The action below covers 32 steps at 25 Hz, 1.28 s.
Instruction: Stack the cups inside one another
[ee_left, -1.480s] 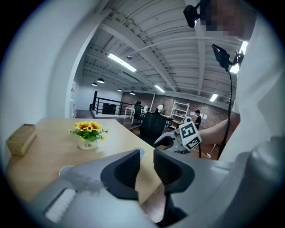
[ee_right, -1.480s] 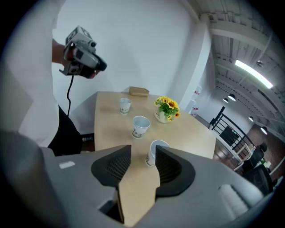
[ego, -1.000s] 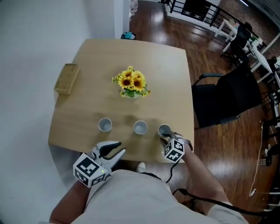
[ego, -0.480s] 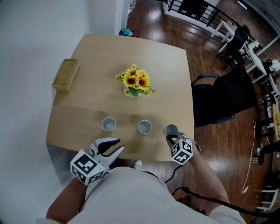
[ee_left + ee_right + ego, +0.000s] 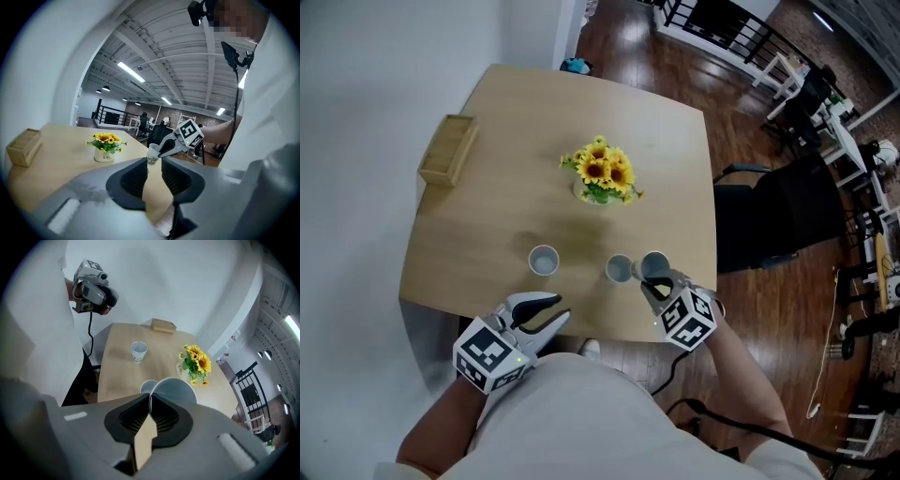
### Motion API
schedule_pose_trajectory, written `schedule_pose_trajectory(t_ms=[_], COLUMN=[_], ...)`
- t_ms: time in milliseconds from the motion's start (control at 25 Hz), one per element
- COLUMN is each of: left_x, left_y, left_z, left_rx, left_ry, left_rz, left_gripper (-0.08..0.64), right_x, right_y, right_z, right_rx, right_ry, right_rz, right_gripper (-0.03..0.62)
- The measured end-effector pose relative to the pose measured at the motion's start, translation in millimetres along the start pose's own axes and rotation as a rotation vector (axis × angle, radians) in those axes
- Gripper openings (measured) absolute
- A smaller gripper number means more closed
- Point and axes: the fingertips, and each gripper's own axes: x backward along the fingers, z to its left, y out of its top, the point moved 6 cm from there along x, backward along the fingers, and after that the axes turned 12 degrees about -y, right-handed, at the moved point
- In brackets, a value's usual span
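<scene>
My right hand-held gripper has just been closing and now pinches the wall of the right cup at its rim. It holds the cup off the bench, just right of the middle cup. The left cup stands well apart, and my left hand-held gripper hovers empty at the near edge, jaws apart.

the right gripper has just closed its jaws on the rim of a round white cup. a second white cup shows just beside it.
</scene>
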Motion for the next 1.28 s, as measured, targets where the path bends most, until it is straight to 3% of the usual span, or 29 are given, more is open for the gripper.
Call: schedule_pose_trajectory(t_ms=[320,680,800,1280], left_x=[24,45,47,37], left_y=[-8,-14,-13,-9], left_z=[2,9,7,4], left_rx=[0.019,0.041,0.046,0.018], left_ry=[0.033,0.084,0.090,0.056], left_rz=[-0.011,-0.011,-0.010,-0.014], left_gripper=[0.104,0.104,0.104,0.104], right_x=[-39,-84,-88,-57], right_y=[19,0,-3,19], right_z=[18,34,38,31], right_rx=[0.014,0.025,0.019,0.060], right_ry=[0.072,0.145,0.171,0.130], right_rz=[0.013,0.068,0.082,0.027], right_gripper=[0.024,0.026,0.085,0.094])
